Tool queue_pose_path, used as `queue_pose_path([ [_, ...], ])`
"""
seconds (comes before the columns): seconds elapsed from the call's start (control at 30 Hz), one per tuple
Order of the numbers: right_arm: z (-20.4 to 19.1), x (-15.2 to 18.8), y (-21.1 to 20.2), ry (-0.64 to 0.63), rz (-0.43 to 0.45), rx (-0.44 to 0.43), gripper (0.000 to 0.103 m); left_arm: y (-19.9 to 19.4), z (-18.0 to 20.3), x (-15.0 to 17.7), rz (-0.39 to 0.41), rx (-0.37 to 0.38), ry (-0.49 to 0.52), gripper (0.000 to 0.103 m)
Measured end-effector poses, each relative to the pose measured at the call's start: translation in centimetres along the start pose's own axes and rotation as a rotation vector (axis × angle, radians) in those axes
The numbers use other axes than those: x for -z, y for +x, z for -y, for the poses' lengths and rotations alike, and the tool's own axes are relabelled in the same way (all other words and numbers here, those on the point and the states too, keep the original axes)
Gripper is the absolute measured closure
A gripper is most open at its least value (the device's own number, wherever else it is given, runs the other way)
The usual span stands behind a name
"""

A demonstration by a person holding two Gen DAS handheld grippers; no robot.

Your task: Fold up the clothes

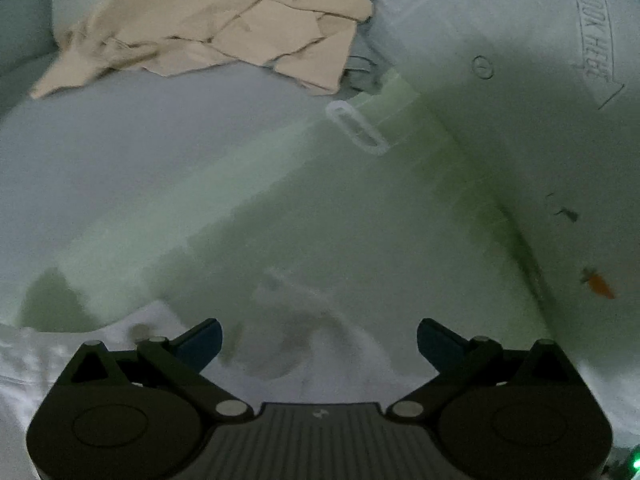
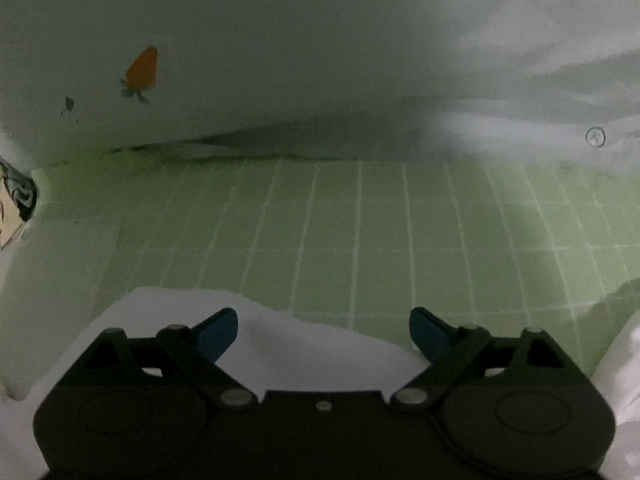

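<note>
A white garment point(image 1: 80, 344) lies low under my left gripper point(image 1: 319, 338), which is open with nothing between its blue-padded fingers. The same white cloth point(image 2: 304, 344) lies under my right gripper point(image 2: 324, 330), which is also open and empty just above it. A crumpled beige garment point(image 1: 224, 24) lies at the far upper left in the left wrist view. A large pale cloth with a small orange carrot print point(image 2: 143, 68) rises behind the right gripper.
A green cutting mat with a white grid point(image 2: 360, 232) covers the work surface. The pale cloth with the carrot print point(image 1: 598, 282) and a "LOOK HERE" print point(image 1: 594, 48) stands at the right. A pale oval loop point(image 1: 356, 128) lies on the mat.
</note>
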State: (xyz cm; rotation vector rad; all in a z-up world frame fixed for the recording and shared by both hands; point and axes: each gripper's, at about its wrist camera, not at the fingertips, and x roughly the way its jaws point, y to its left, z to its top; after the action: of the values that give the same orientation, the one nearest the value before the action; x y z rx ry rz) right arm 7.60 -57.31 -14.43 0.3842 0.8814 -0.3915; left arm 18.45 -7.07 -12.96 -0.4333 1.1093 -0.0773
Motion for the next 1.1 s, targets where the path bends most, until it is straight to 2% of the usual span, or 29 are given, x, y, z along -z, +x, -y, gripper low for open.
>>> queue_pose_path([
  [0.07,0.1,0.4,0.1,-0.018,-0.012,0.005,0.014,0.9,1.0,-0.5,-0.016,-0.033,0.018,0.001],
  [0.13,0.0,0.8,0.1,-0.038,-0.022,0.014,0.021,1.9,2.0,-0.5,-0.035,-0.076,0.046,0.002],
  [0.17,-0.1,1.0,0.1,-0.048,-0.027,0.018,0.029,2.2,2.1,-0.4,-0.046,-0.084,0.055,0.003],
  [0.2,-0.1,1.1,0.0,-0.056,-0.029,0.022,0.044,2.5,2.3,-0.1,-0.051,-0.1,0.06,0.006],
  [0.23,0.0,1.0,-0.2,-0.049,-0.025,0.02,0.055,2.8,2.5,0.2,-0.055,-0.115,0.065,0.021],
  [0.27,0.3,1.0,-0.3,-0.023,-0.02,0.006,0.08,3.1,2.8,0.5,-0.059,-0.13,0.07,0.048],
  [0.3,0.6,0.9,-0.5,0.002,-0.014,-0.008,0.088,3.4,3.0,0.8,-0.062,-0.145,0.077,0.055],
  [0.37,1.1,1.4,-1.5,0.056,0.019,-0.022,0.095,2.7,3.5,1.3,-0.039,-0.158,0.129,0.073],
  [0.47,1.6,2.4,-3.9,0.13,0.089,-0.03,0.097,0.4,3.4,2.0,0.006,-0.14,0.151,0.08],
  [0.6,1.1,4.8,-10.3,0.164,0.223,-0.008,0.097,-4.1,2.0,3.2,0.051,-0.079,0.121,0.084],
  [0.7,1.3,7.7,-15.4,0.194,0.286,0.015,0.097,-7.2,0.8,4.8,0.075,-0.047,0.123,0.084],
  [0.9,3.4,16.1,-19.7,0.233,0.206,0.065,0.097,-11.0,-0.8,10.6,0.053,-0.066,0.198,0.084],
  [1.0,4.3,19.7,-19.5,0.279,0.132,0.087,0.097,-11.0,-1.7,13.9,0.011,-0.115,0.216,0.084],
  [1.1,4.7,21.7,-19.1,0.288,0.079,0.112,0.098,-10.9,-3.5,15.9,-0.042,-0.137,0.19,0.083],
])
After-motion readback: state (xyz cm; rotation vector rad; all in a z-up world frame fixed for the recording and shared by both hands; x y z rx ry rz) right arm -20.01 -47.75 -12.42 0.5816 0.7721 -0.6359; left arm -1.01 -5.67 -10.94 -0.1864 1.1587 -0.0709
